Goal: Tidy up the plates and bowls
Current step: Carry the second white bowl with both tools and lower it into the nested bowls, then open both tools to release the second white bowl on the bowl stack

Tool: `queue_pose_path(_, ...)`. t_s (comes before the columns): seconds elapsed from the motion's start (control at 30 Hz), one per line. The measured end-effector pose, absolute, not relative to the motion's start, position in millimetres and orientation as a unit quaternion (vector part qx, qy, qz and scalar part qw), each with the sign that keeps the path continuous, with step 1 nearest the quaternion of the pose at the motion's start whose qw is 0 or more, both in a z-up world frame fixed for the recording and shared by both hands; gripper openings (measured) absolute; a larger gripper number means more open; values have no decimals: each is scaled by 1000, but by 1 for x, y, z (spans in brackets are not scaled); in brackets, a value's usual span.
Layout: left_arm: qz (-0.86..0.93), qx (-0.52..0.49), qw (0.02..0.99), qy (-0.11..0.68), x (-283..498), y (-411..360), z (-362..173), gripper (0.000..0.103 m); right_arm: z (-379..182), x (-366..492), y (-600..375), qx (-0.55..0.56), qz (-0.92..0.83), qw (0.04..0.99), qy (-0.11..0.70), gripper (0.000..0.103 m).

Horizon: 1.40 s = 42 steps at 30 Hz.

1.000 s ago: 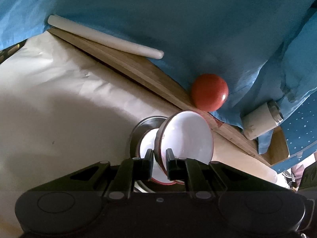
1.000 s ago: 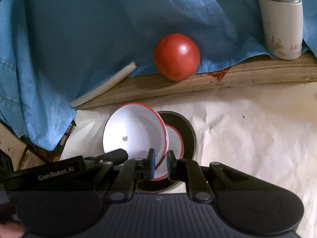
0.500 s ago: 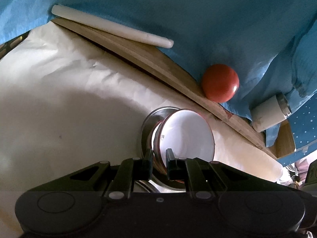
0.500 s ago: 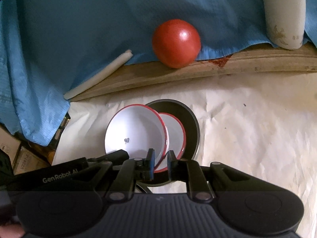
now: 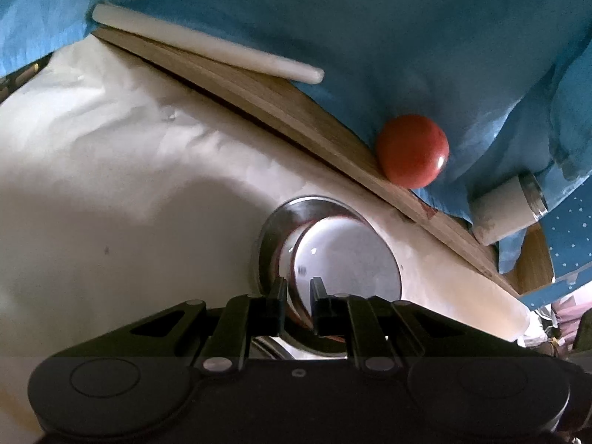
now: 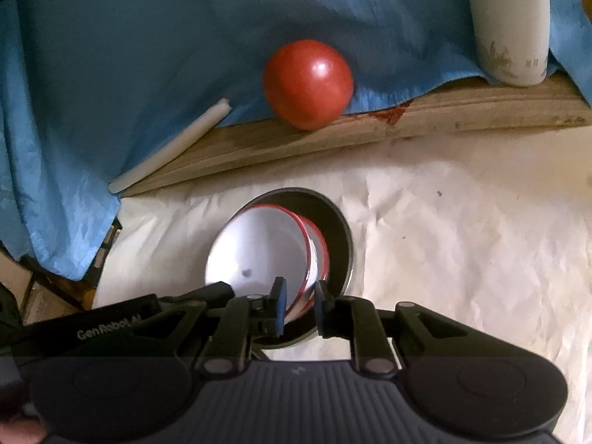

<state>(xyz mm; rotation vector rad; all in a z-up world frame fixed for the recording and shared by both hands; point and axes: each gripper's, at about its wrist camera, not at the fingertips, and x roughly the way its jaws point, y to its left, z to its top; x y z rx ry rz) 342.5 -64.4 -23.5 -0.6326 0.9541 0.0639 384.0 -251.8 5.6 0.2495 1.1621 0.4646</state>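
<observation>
A white bowl with a red rim is tilted over a second red-rimmed white bowl that sits in a dark metal plate on the cream paper. My left gripper is shut on the tilted bowl's near rim. My right gripper is shut on the rim of the same bowl from the other side. The left gripper's black body shows at the left of the right wrist view.
A red ball rests on a wooden board against blue cloth. A white stick lies on the board. A white flask stands to the right.
Both grippers have lowered the tilted bowl closer to the bowl in the metal plate, and the bowl has tipped flatter. The cameras have pulled back a little.
</observation>
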Motion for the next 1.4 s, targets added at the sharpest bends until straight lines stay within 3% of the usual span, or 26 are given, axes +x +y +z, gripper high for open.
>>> queue_pose_path(0.43, 43, -302, 838, 452, 344, -61, -21, 17, 10, 381, -245, 83, 226, 816, 526, 27)
queue_pose_path(0.67, 56, -308, 839, 445, 340, -52, -17, 27, 20, 378, -255, 85, 227, 830, 502, 53)
queue_pose_path(0.77, 63, -307, 841, 440, 339, -46, -15, 35, 23, 377, -259, 89, 224, 835, 494, 66)
queue_pose_path(0.9, 76, -308, 843, 435, 337, -36, -12, 61, 25, 376, -265, 98, 216, 841, 486, 86)
queue_pose_path(1.0, 89, -308, 842, 433, 335, -30, -10, 78, 27, 377, -270, 109, 210, 842, 485, 91)
queue_pose_path(1.1, 97, -310, 841, 433, 336, -25, -10, 82, 27, 378, -274, 117, 200, 845, 483, 97)
queue_pose_path(1.23, 103, -314, 837, 435, 336, -19, -12, 98, 26, 379, -280, 117, 176, 852, 478, 102)
queue_pose_path(1.4, 106, -288, 844, 440, 335, -14, -16, 102, 22, 381, -288, 105, 137, 859, 483, 103)
